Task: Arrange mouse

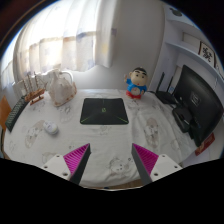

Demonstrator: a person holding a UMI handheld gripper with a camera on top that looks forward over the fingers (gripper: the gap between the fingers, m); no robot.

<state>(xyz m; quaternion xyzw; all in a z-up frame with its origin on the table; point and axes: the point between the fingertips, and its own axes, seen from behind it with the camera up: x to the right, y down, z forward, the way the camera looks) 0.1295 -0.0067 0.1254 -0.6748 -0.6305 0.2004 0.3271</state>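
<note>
Black mousepad mid tabletop, toy figure behind it, monitor to the right; white mouse lies ahead-left of gripper, jaws wide, holding nothing.

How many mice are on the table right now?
1. The white mouse lies on the table, left of the black mouse pad, beyond the open gripper. Another could be hidden behind the clutter at the table's edges.
</note>
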